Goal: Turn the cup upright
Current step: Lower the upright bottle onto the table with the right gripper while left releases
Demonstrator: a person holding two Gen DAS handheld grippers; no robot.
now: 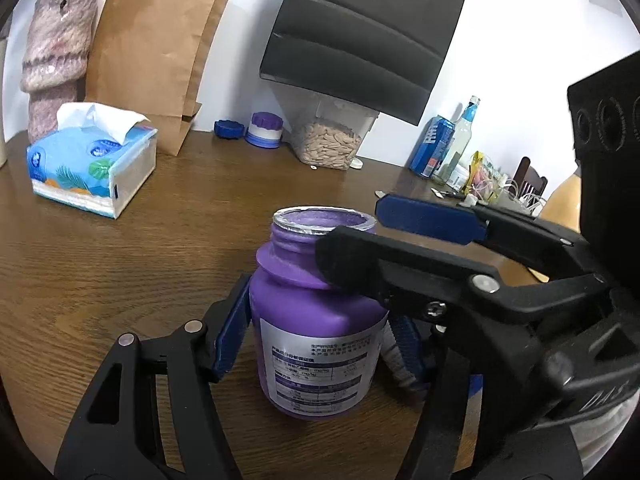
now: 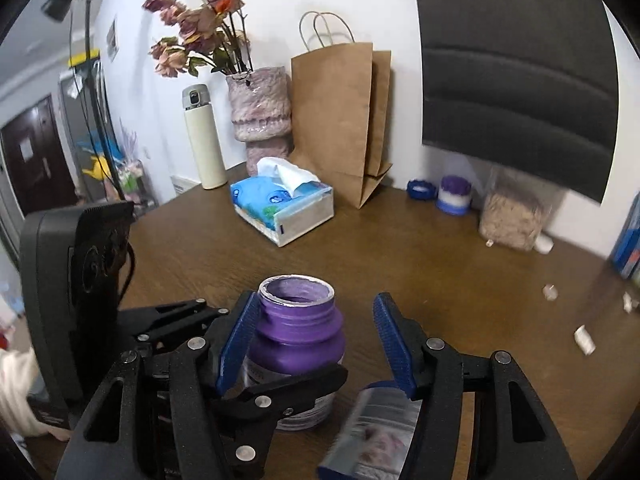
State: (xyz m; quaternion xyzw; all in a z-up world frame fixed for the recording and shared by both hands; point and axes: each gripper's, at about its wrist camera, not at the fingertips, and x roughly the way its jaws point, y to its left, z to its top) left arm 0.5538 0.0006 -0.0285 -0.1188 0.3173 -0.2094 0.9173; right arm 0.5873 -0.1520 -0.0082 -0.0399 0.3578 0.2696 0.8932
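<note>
At 6 o'clock in the left wrist view: purple supplement bottle (image 1: pixel 316 320), upright on the brown wooden table (image 1: pixel 120 280), mouth up, lid off. Matte purple plastic, round shoulder, threaded neck, shreds of silver foil seal around the rim. White label with small printed tables wrapped round the lower body. Pale purple inside the mouth; contents not visible.

Left gripper (image 1: pixel 316 336) clamped on the bottle's body, one blue pad flat against the flank at 9 o'clock, the other against the flank at 3 o'clock and partly hidden behind the other tool.

Right gripper (image 2: pixel 316 340) spread wide at neck height, coming in from 3 o'clock in the left wrist view. Blue pad at 9 o'clock in its own view touching the neck; pad at 3 o'clock well apart from the bottle, gripping nothing.

Farther back, toward 10 o'clock of the bottle in the left wrist view: blue tissue box (image 1: pixel 92 164), brown paper bag (image 1: pixel 160 52) and pink fuzzy vase (image 1: pixel 56 48). Toward 12 o'clock, along the wall: blue cap (image 1: pixel 229 129), small purple-and-white jar (image 1: pixel 264 130), clear container of seeds (image 1: pixel 326 146).
</note>
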